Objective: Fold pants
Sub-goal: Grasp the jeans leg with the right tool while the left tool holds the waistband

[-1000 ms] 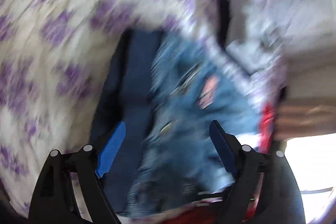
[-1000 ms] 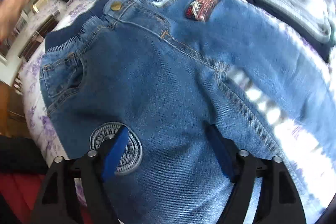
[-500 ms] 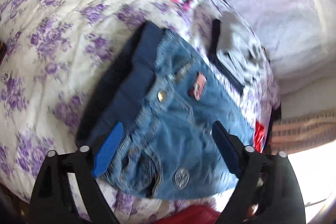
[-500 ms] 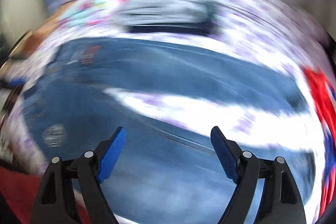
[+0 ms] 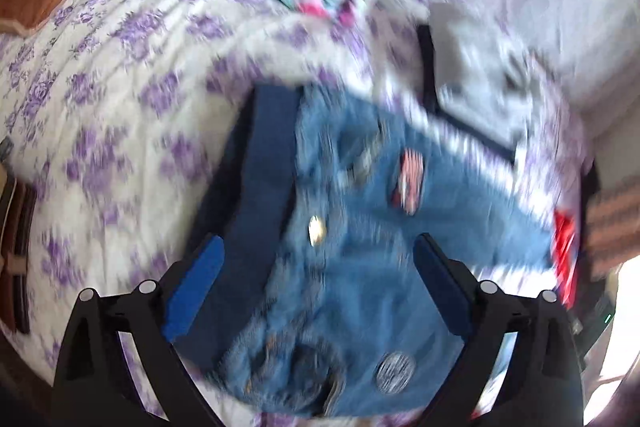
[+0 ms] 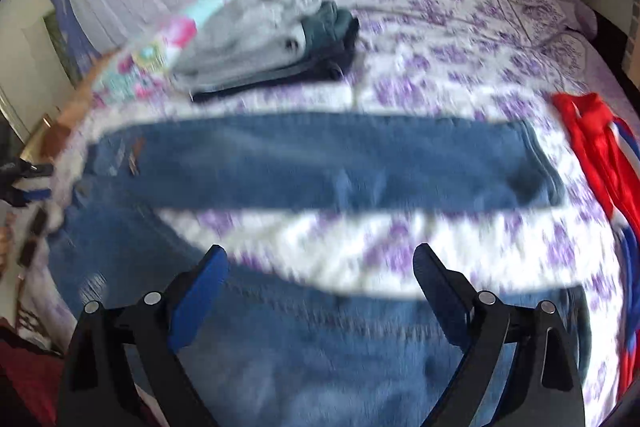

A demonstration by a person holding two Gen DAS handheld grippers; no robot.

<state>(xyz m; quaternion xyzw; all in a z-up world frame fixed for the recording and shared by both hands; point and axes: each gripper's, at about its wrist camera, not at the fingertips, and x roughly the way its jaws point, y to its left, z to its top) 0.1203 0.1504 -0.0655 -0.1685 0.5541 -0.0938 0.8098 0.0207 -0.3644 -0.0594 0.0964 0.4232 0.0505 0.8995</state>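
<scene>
Spreading flat now, jeans (image 6: 320,163) show both legs, tools agape.

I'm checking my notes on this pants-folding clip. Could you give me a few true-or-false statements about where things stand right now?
1. The jeans lie unfolded, legs spread apart. True.
2. The right hand-held gripper is clamped on a leg. False: it is open, holding nothing.
3. The left hand-held gripper is open above the waistband. True.
4. The red garment lies on top of the jeans. False: it lies beside the leg ends.
5. Folded clothes sit beyond the jeans. True.
</scene>
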